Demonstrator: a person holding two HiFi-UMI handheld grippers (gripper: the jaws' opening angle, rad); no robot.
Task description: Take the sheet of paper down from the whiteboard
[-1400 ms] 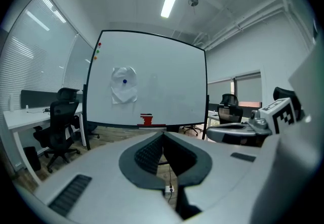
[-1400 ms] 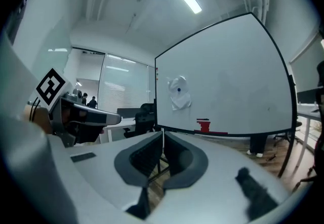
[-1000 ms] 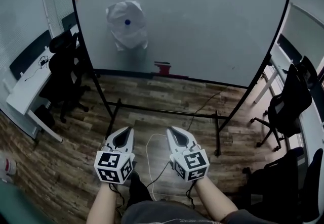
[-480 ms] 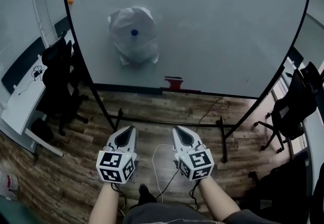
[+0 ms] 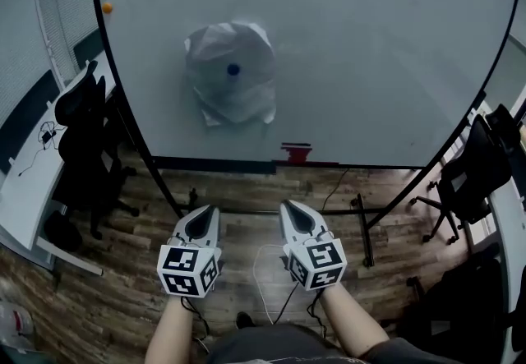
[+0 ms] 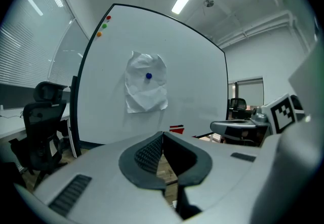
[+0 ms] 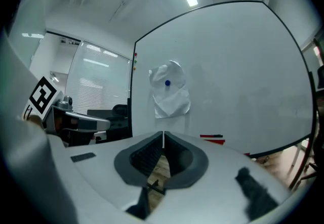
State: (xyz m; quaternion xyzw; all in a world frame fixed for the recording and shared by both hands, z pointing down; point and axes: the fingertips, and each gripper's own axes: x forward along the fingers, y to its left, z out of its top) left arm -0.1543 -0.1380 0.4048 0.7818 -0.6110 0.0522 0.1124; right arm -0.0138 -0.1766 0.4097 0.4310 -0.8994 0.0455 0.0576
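Head view, sheet of paper [image 5: 231,87] under blue magnet [image 5: 233,70] on whiteboard [image 5: 378,50], left tongs [image 5: 205,211] and right tongs [image 5: 289,208] clenched, empty

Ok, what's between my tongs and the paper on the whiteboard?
In the head view: wooden floor, the stand's crossbar and bare whiteboard below the paper. Nothing blocks the shut left tongs or right tongs.

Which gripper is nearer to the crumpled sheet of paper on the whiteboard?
Left, slightly. The left gripper is almost straight below the sheet of paper in the head view; the right gripper sits further right.
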